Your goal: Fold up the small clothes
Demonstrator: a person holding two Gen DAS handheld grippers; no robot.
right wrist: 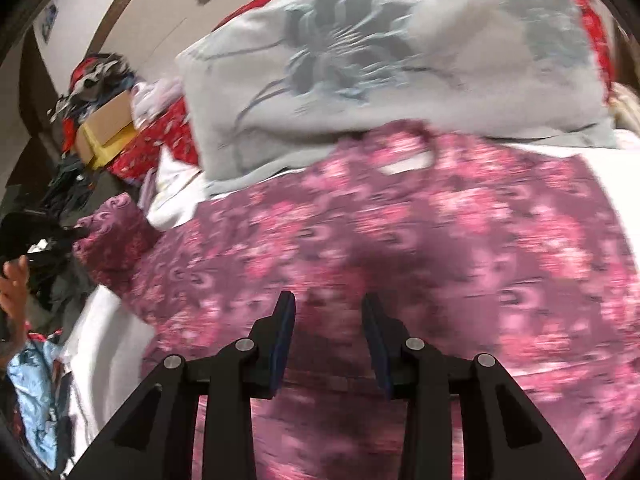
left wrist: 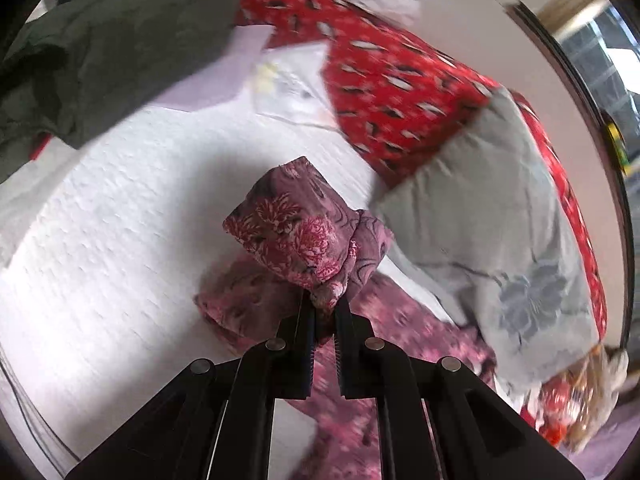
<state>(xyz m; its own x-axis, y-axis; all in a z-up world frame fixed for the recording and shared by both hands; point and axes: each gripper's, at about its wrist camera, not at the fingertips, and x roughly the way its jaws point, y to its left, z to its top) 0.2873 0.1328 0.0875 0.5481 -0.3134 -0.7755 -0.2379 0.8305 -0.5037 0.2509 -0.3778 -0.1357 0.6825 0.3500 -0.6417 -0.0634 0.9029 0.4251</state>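
A pink and maroon floral garment [right wrist: 400, 232] lies spread on the white bed sheet [left wrist: 112, 240]. My left gripper [left wrist: 325, 308] is shut on a bunched sleeve or corner of this garment [left wrist: 296, 232] and holds it lifted above the sheet. That lifted part and the left gripper [right wrist: 68, 236] show at the left of the right wrist view. My right gripper [right wrist: 329, 312] is open and empty, just above the middle of the garment.
A grey pillow with a flower print [right wrist: 400, 52] lies beyond the garment, over a red patterned blanket [left wrist: 384, 76]. A dark green garment [left wrist: 100, 60] lies at the far left. A cardboard box [right wrist: 106, 128] and a heap of clothes [right wrist: 96, 72] sit at the bedside.
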